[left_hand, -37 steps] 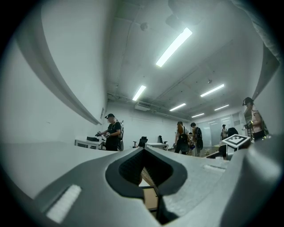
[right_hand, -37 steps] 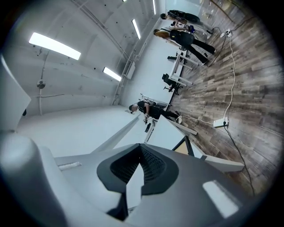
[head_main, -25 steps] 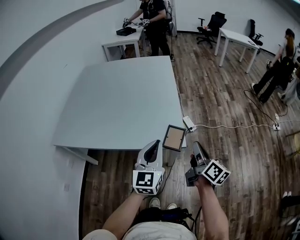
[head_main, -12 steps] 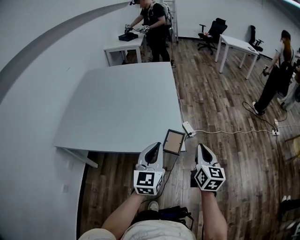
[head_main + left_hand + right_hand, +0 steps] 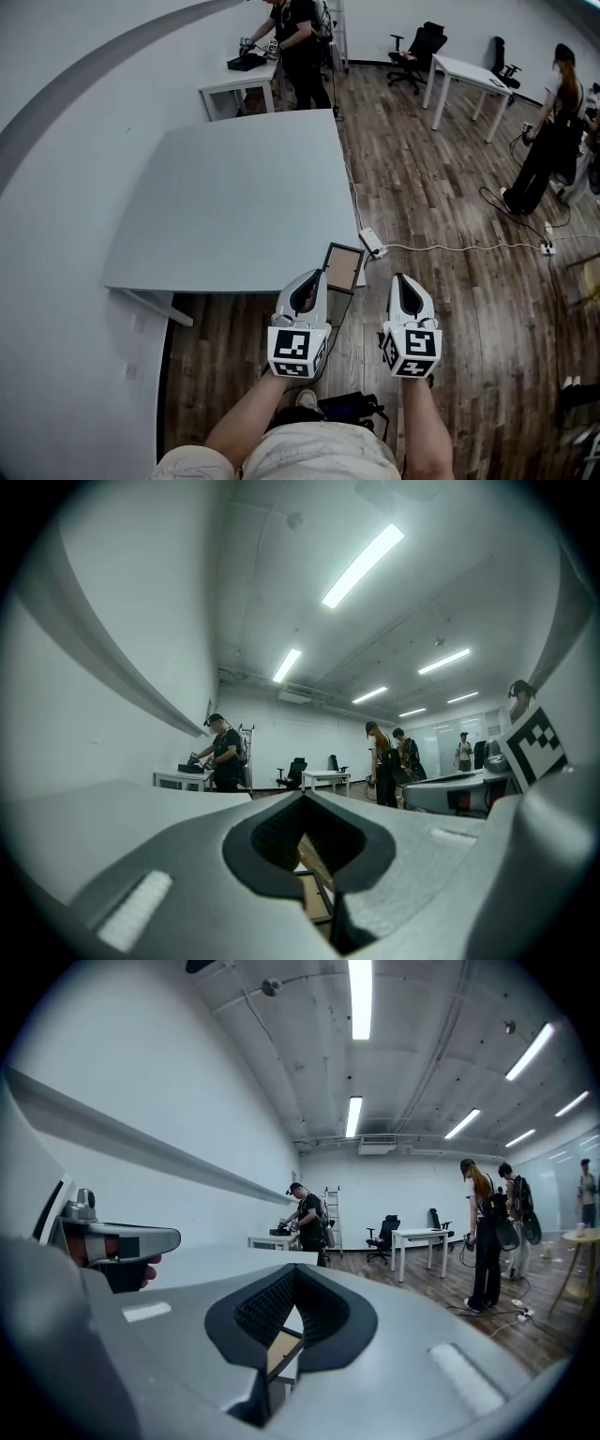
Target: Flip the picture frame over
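The picture frame (image 5: 343,267) lies flat on the near right corner of the grey table (image 5: 234,187), its brown panel facing up inside a dark rim. My left gripper (image 5: 313,275) is shut and empty, its tip just short of the frame's near left edge. To the right of the frame, off the table's corner and over the floor, hovers my right gripper (image 5: 400,277), also shut and empty. Through the hollow between the shut jaws, the left gripper view shows part of the frame (image 5: 314,892), and so does the right gripper view (image 5: 278,1354).
A white power strip (image 5: 372,243) and its cable lie on the wood floor just past the table's right corner. A person (image 5: 300,47) works at a small table (image 5: 234,84) at the back. Another table (image 5: 467,71), office chairs and standing people (image 5: 548,122) are far right.
My right gripper has rolled upright, so its marker cube now faces the camera squarely, and it has risen a little. The left gripper and the frame have stayed put.
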